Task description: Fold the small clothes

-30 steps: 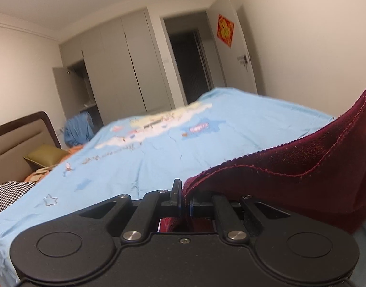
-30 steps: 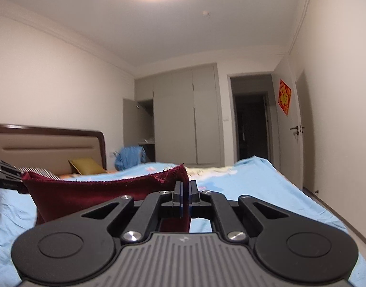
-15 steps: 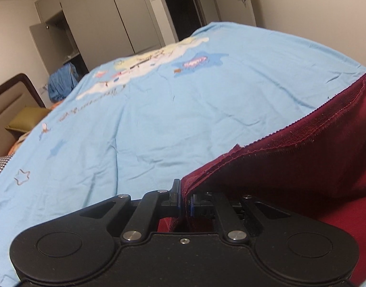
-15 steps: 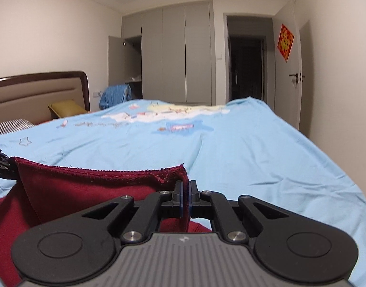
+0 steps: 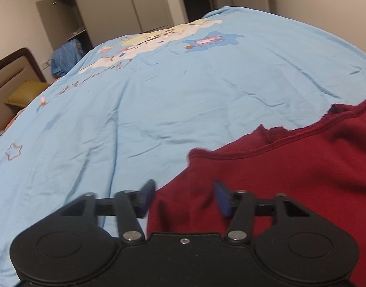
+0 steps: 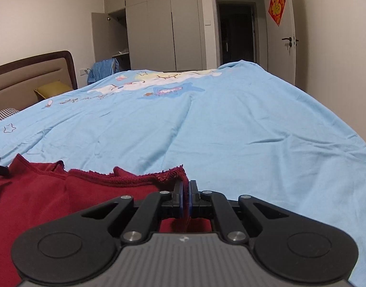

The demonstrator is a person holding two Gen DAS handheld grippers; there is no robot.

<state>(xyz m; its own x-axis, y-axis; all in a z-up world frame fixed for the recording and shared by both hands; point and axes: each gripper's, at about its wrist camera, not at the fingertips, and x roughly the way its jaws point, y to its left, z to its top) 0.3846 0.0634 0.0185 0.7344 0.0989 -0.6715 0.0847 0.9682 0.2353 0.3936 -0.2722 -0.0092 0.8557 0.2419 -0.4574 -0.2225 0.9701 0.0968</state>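
Left wrist view: the left gripper [image 5: 185, 197] has its fingers spread wide over the near edge of the red garment [image 5: 290, 167], which lies on the blue bedspread [image 5: 159, 91] from 6 to 3 o'clock. Right wrist view: the right gripper [image 6: 185, 197] has its fingers pressed together, pinching the garment's frayed hem at 6 o'clock, with the cloth spreading toward 8 o'clock.

The dark red shirt [image 5: 290, 167] lies flat on the blue bed cover [image 5: 183, 91], its frayed top edge a bit bumpy and wrinkled
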